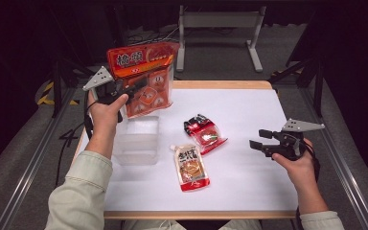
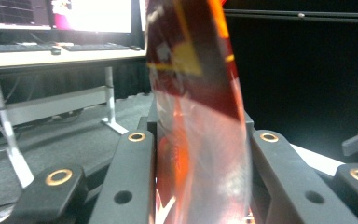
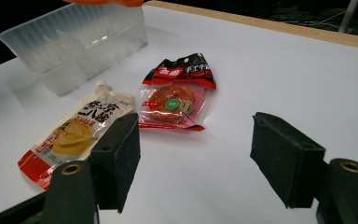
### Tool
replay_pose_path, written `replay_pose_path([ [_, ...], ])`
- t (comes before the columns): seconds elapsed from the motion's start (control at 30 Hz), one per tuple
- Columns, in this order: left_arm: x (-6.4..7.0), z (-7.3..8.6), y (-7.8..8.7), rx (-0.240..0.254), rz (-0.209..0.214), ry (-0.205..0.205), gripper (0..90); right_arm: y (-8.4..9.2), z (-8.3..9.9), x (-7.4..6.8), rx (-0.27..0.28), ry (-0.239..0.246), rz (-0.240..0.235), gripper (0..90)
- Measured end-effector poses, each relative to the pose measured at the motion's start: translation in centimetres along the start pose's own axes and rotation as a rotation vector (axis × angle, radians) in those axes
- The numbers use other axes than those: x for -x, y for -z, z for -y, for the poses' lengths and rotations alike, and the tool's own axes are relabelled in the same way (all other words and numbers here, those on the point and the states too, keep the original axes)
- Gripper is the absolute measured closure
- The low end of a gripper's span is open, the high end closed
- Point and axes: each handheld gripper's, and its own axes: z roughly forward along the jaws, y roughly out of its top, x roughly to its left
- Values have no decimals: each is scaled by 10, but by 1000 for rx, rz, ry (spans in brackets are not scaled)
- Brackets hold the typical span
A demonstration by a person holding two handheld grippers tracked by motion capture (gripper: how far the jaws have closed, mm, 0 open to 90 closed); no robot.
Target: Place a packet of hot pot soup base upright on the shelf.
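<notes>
Here the left hand-held gripper point(image 1: 141, 91) clamps an orange snack bag point(image 1: 146, 76) above the clear tub point(image 1: 136, 143); the right hand-held gripper's point(image 1: 258, 139) jaws stand apart.

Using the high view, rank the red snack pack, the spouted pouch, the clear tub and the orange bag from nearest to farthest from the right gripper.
1. Red snack pack: mid-table, closest to the right gripper, on its left.
2. Spouted pouch: lying just beyond it, nearer the front edge.
3. Clear tub: on the table's left part.
4. Orange bag: held up in the left gripper, above the tub's far side.
</notes>
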Motion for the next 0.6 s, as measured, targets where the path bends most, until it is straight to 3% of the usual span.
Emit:
replay_pose_path([
  [0.23,-4,8,5,-31,-15,-24,713,0,0,0,5,-2,-5,333],
  [0.6,-15,23,11,-33,-57,13,713,-4,1,-1,-6,-4,-16,327],
])
